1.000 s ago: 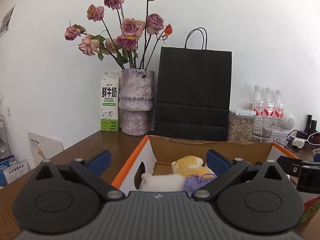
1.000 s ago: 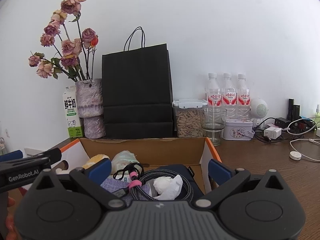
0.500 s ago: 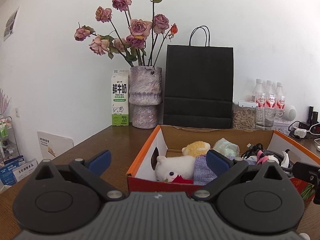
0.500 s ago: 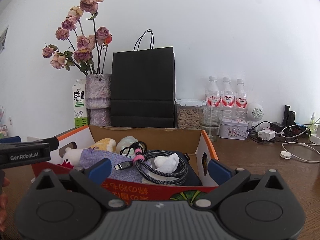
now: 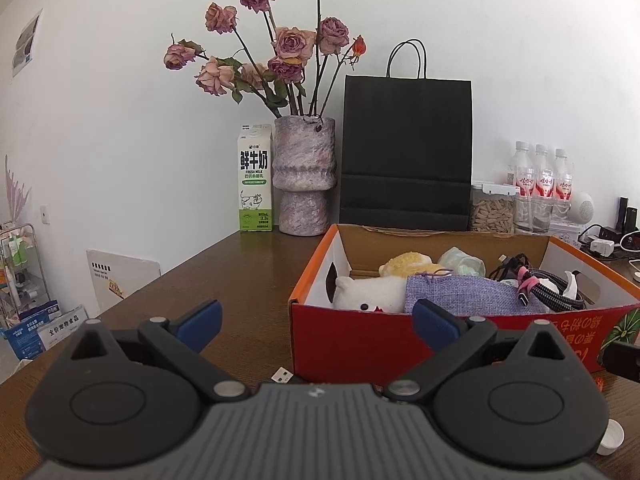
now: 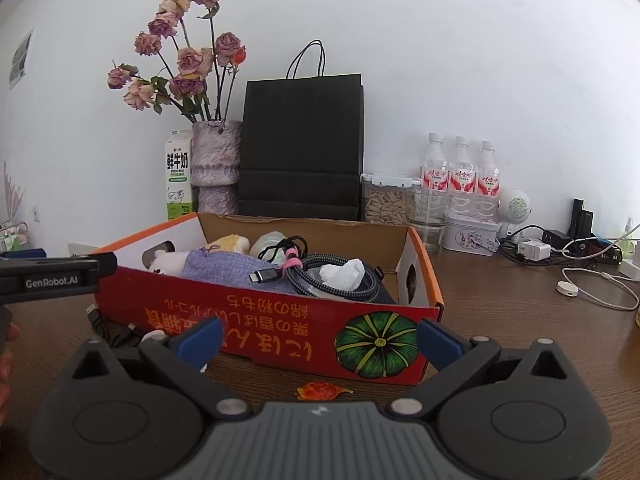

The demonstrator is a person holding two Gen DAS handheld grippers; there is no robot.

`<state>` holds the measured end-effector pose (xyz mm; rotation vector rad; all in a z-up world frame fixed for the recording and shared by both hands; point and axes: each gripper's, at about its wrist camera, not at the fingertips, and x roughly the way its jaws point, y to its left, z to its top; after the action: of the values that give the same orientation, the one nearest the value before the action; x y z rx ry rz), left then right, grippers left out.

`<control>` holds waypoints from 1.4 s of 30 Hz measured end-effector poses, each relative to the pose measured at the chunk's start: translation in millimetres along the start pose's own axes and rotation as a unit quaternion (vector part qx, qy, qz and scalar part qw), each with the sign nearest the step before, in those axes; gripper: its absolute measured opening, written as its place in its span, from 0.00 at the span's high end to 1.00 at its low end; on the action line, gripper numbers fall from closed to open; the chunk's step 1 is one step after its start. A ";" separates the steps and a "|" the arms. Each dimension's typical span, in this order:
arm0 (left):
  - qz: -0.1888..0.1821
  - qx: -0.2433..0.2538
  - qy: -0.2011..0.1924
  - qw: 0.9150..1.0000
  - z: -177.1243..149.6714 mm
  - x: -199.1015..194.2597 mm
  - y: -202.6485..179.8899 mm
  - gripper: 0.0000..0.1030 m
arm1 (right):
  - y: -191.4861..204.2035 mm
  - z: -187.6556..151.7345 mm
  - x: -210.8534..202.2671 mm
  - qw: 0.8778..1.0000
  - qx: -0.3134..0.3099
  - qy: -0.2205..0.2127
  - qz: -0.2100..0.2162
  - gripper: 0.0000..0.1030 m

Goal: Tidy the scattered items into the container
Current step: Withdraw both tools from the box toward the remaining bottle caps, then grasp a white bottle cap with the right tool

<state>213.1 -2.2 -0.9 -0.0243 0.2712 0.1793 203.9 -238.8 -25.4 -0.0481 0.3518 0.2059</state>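
Both grippers stand with their blue-padded fingers spread wide and nothing between them. From its own camera the left gripper sits low over the brown wooden table, facing the near left corner of the red-and-orange cardboard box. The right gripper faces the box's long red front wall, printed with yellow characters and a green pumpkin. The left gripper's black body also shows at the left edge of the right wrist view, level with the box rim.

The box rests flat on the table with its long axis running left to right across both views, open side up. Inside, at the left end, a white plush toy lies beside a yellow plush toy; a lilac woven drawstring pouch lies lengthwise along the front wall. To its right a coiled grey braided cable with a pink tie points its USB plug toward the left end, and a crumpled white tissue sits on the coil.

Outside the box, a thin black cable lies on the table by the front left corner. An orange scrap lies just before the front wall. A white bottle cap rests on the table at the lower right of the left wrist view.
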 end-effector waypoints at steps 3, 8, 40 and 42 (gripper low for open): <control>-0.001 -0.006 0.005 1.000 -0.7 -2.1 4.1 0.00 | -2.4 -1.4 -1.4 1.000 0.009 0.010 0.000 0.00; -0.003 -0.013 0.014 1.000 -2.3 -5.4 9.6 0.00 | -3.6 -5.5 -2.7 0.999 0.012 0.038 0.005 0.00; -0.014 -0.050 0.069 0.996 -6.3 0.1 26.9 0.00 | 9.5 -17.1 11.8 0.989 0.000 0.143 0.028 0.73; -0.014 -0.049 0.070 0.996 -6.2 0.5 26.7 0.00 | 9.4 -17.0 11.6 0.989 0.000 0.142 0.028 0.73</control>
<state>207.1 23.9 -7.0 -0.1382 0.4015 0.1633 206.8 -228.7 -45.5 -0.0677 0.6378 0.2560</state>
